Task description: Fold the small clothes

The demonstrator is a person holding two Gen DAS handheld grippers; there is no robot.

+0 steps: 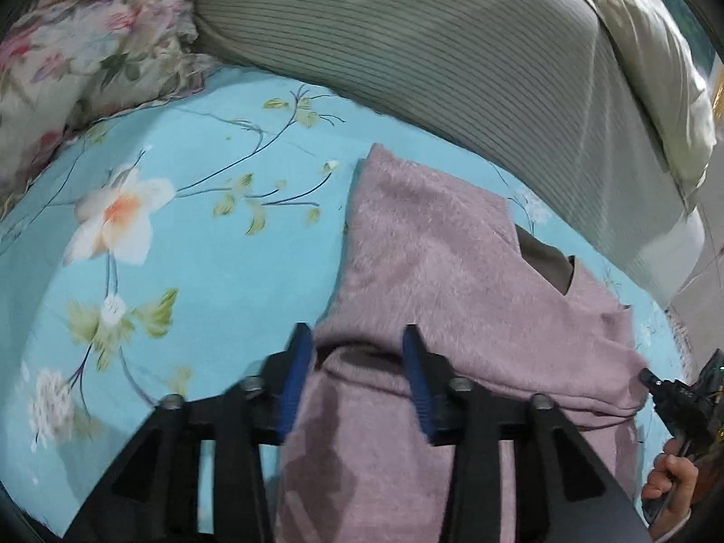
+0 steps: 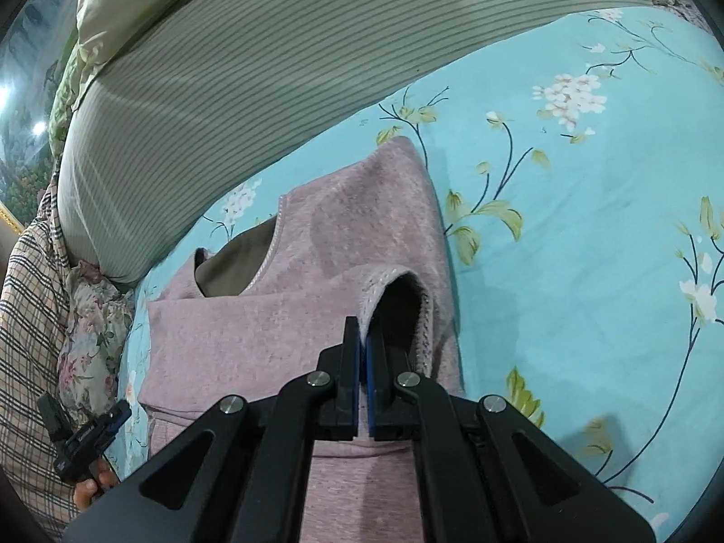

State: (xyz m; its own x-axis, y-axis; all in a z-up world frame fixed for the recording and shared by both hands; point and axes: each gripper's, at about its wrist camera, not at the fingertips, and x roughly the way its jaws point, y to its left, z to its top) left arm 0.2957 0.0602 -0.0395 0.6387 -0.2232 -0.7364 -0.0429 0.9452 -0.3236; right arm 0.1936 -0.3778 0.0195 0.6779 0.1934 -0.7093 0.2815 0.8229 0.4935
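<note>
The left gripper (image 1: 357,339) hovers with its jaws spread apart over a folded edge of the pink fleece top (image 1: 434,244), which lies on the blue floral bedsheet (image 1: 203,244) below a striped grey-green pillow (image 1: 452,40). To the right, the right gripper (image 2: 363,339) is pinched together on the top's sleeve cuff (image 2: 384,283).

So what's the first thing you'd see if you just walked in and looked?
The fuzzy pink sweater jumps out first, lying partly folded in the middle of the bright turquoise flowered bedsheet. The right gripper has its jaws shut on the sweater's cuff, while the left gripper hangs open over it. Behind lies a big grey striped pillow.
</note>
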